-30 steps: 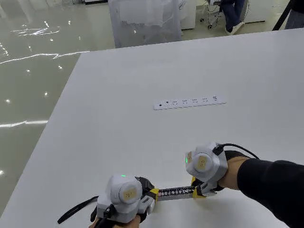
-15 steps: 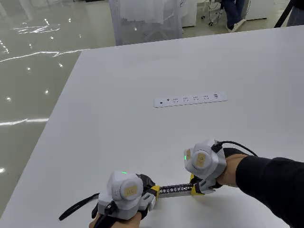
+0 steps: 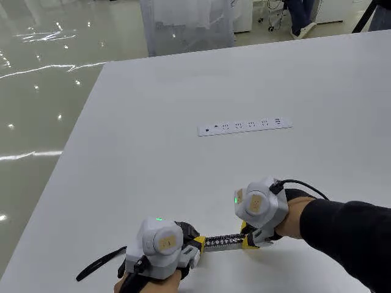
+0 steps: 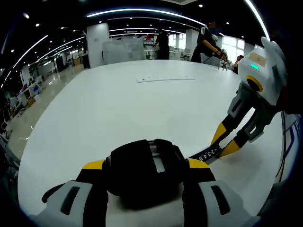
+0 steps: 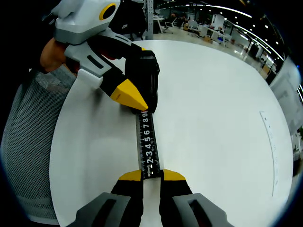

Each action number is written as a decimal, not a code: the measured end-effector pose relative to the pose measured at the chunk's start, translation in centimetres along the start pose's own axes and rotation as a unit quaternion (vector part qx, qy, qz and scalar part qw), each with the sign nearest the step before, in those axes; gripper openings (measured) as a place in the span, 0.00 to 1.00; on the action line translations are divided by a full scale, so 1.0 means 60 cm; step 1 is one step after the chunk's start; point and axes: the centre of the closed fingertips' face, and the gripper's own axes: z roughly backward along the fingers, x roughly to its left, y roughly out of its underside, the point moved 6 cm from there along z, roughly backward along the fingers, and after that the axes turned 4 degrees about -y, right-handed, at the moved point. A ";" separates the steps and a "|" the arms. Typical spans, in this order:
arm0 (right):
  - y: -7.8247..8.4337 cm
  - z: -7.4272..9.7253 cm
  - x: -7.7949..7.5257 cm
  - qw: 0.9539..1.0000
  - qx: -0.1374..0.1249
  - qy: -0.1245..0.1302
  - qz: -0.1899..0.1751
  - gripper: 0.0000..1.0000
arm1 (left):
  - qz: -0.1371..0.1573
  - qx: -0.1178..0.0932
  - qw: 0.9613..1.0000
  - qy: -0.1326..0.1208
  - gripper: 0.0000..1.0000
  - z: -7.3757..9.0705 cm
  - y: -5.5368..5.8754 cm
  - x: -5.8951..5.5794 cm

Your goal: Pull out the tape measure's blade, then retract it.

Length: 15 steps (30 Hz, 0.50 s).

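- Head view: high over the near edge, looking down and far across the table (image 3: 153, 122).
- Gripper views: low, close, angled toward each other along the blade (image 5: 147, 142), shared by all three.

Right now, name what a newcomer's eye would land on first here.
The short numbered blade stretched between the two grippers at the near edge of the table draws the eye first. The left gripper clamps the black tape measure; the right gripper pinches the blade's tip. A white power strip lies mid-table.
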 end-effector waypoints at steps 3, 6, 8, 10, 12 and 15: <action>-0.002 0.000 0.001 1.000 0.000 0.000 0.002 0.07 | 0.000 0.000 1.000 0.000 0.59 0.000 0.000 0.000; -0.003 0.000 0.002 1.000 -0.002 0.000 0.001 0.07 | 0.000 0.000 1.000 0.000 0.59 0.000 0.000 0.000; -0.005 -0.001 0.002 1.000 -0.003 0.000 0.002 0.07 | 0.001 -0.001 1.000 0.000 0.59 -0.001 0.000 0.000; -0.005 -0.001 0.002 1.000 -0.005 -0.001 0.002 0.07 | 0.001 0.000 1.000 0.000 0.59 -0.001 0.000 0.000; -0.005 -0.001 0.002 1.000 -0.009 -0.001 0.001 0.07 | 0.002 0.000 1.000 0.000 0.59 -0.001 -0.001 0.001; -0.007 -0.002 0.003 1.000 -0.012 -0.001 0.001 0.07 | 0.004 0.000 1.000 0.000 0.59 -0.001 -0.001 0.001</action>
